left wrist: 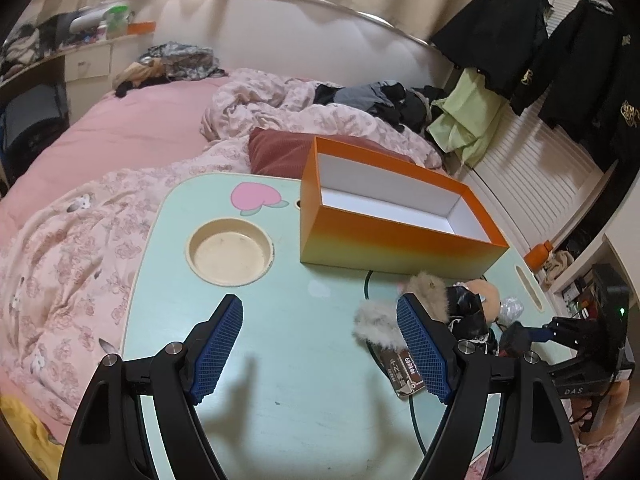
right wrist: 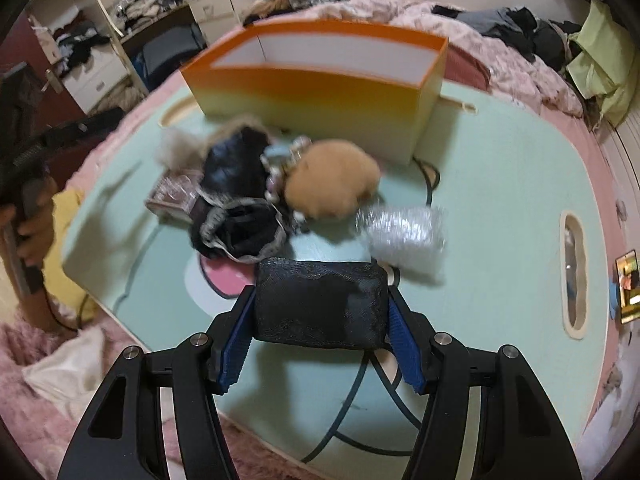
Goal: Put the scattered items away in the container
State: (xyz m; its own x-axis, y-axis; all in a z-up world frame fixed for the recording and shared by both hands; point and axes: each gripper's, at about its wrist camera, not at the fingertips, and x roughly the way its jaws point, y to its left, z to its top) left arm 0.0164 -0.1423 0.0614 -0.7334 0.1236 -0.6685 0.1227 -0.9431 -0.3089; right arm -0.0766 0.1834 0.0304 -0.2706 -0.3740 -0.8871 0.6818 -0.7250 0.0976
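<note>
An open orange box [left wrist: 400, 236] with a white inside stands empty on the mint lap table [left wrist: 280, 360]; it also shows in the right wrist view [right wrist: 320, 96]. Scattered items lie in front of it: a tan plush toy [right wrist: 332, 188], a black fur-trimmed garment [right wrist: 236, 168], a clear crinkly packet [right wrist: 404, 236] and a brown snack packet [left wrist: 404, 372]. My left gripper [left wrist: 320, 320] is open and empty over the table, left of the pile. My right gripper [right wrist: 320, 312] is shut on a black pouch [right wrist: 320, 304], held above the table near the pile.
A round cup recess [left wrist: 230, 252] sits at the table's left. A dark cable [right wrist: 360, 392] runs across the table. The table stands on a bed with a pink quilt [left wrist: 100, 220]. The right gripper's body [left wrist: 580, 344] shows at the table's right edge.
</note>
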